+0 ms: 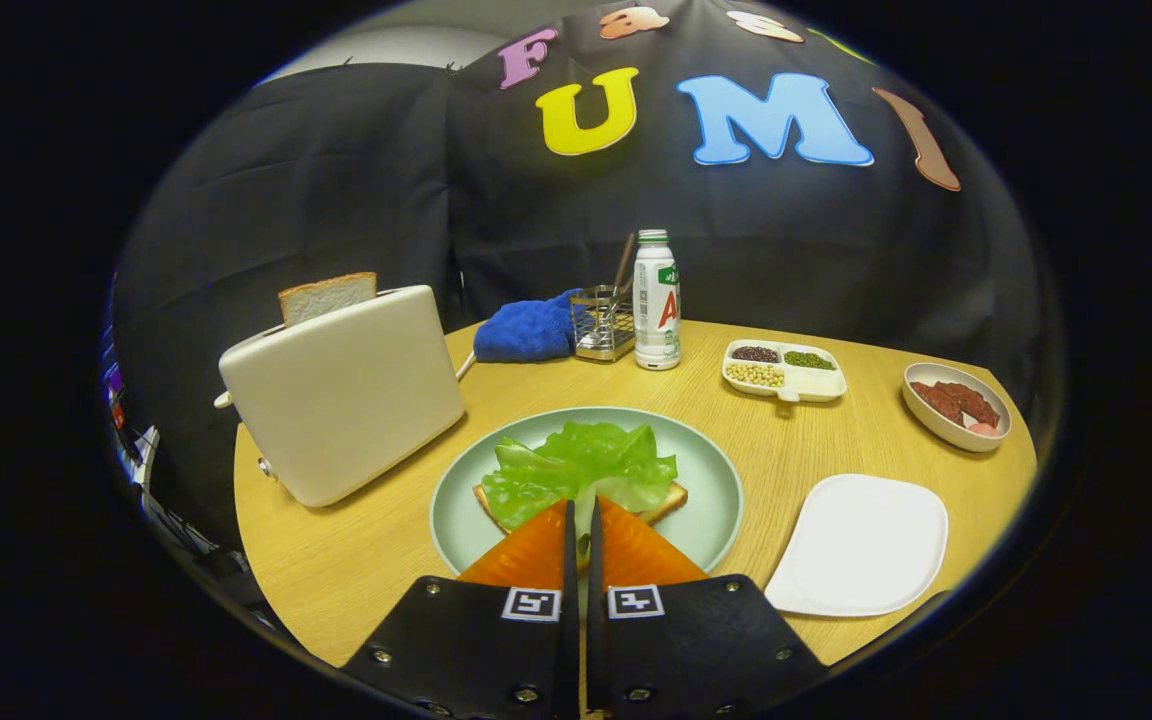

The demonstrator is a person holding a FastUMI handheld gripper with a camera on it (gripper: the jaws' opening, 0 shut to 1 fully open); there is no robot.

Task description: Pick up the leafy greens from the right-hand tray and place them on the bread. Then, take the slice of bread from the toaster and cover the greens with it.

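Observation:
A leafy green lettuce lies spread over a slice of bread on the pale green plate, just ahead of my fingers. My gripper is shut, its tips meeting at the near edge of the lettuce with a strip of leaf pinched in the thin slit between them. To the left of the plate stands a cream toaster with a second bread slice sticking up from its slot. A white tray lies bare to the right of the plate.
Beyond the plate stand a blue cloth, a wire holder with utensils and a white bottle. A divided dish of beans and a bowl of reddish pieces sit far right. The round wooden table's edge runs close on the left.

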